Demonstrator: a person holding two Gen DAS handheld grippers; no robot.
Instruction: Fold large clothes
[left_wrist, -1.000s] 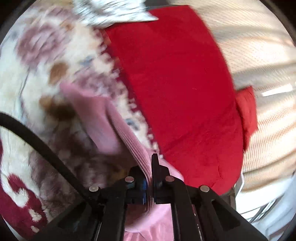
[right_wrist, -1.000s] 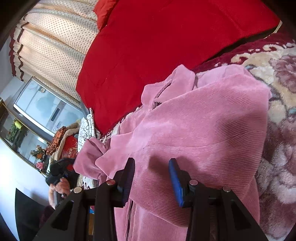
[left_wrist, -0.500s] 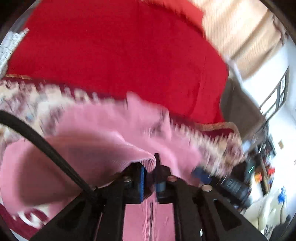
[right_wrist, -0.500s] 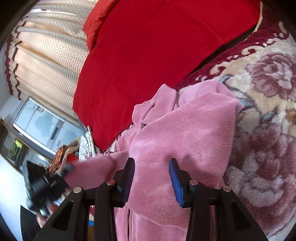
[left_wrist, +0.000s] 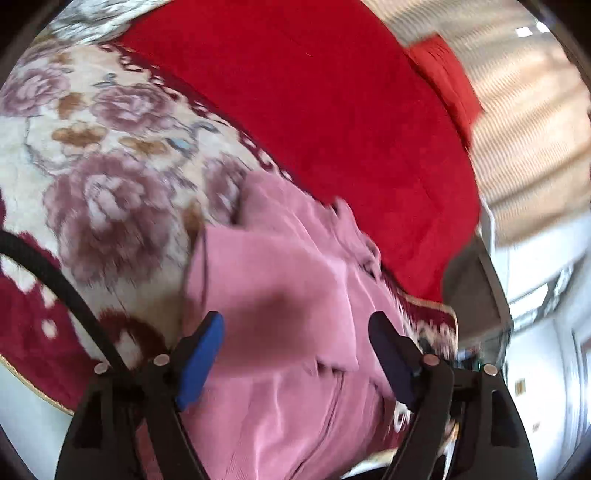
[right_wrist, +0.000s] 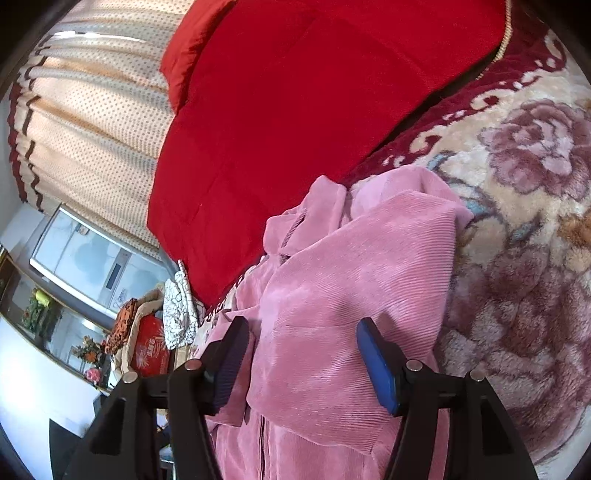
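Left gripper (left_wrist: 295, 343) has released the pink jacket (right_wrist: 343, 280), jaws apart like the right gripper's (right_wrist: 303, 354).

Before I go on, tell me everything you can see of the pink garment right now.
The pink garment is a ribbed, plush-looking jacket with a front zipper and a collar, the collar end lying toward the red quilt. It lies on the floral blanket, with one side panel or sleeve folded across its front. Both the left gripper and the right gripper are open over it, gripping nothing.
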